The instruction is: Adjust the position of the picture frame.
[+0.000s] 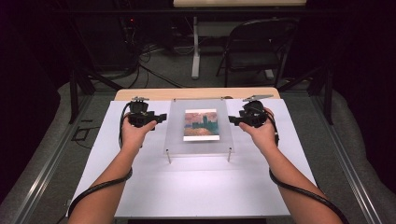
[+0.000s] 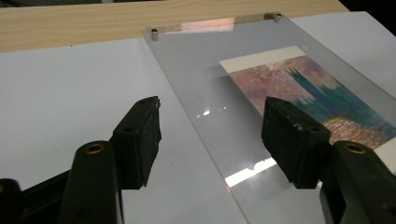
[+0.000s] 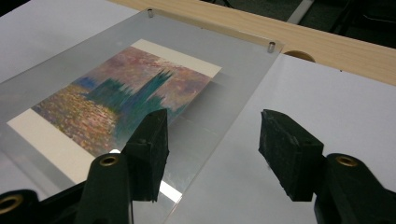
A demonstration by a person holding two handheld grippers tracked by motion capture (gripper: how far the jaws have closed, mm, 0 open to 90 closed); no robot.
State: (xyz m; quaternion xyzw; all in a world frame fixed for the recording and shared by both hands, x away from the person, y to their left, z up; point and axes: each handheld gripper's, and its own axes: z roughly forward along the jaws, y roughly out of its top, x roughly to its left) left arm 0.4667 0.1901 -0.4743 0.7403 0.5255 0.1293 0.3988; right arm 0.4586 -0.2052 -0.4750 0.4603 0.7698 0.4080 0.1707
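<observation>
A clear acrylic plate [image 1: 198, 142] rests on short metal standoffs above a white board, with a colourful painted print [image 1: 201, 124] under it. My left gripper [image 1: 161, 116] hovers at the plate's left edge, jaws open and nothing between the pads. In the left gripper view, the left gripper [image 2: 212, 112] straddles the edge of the plate [image 2: 205, 70], with the print [image 2: 317, 93] to the right. My right gripper [image 1: 232, 120] stands open at the plate's right edge. In the right gripper view, the right gripper [image 3: 215, 121] frames the edge of the plate [image 3: 233, 70] and print [image 3: 126, 93].
The white board [image 1: 187, 186] lies on a wooden table [image 1: 196, 93]. Metal standoffs [image 1: 168, 156] hold the plate's corners. Beyond the table stand a folding chair [image 1: 257, 46] and a white table leg [image 1: 195, 51], with cables on the floor.
</observation>
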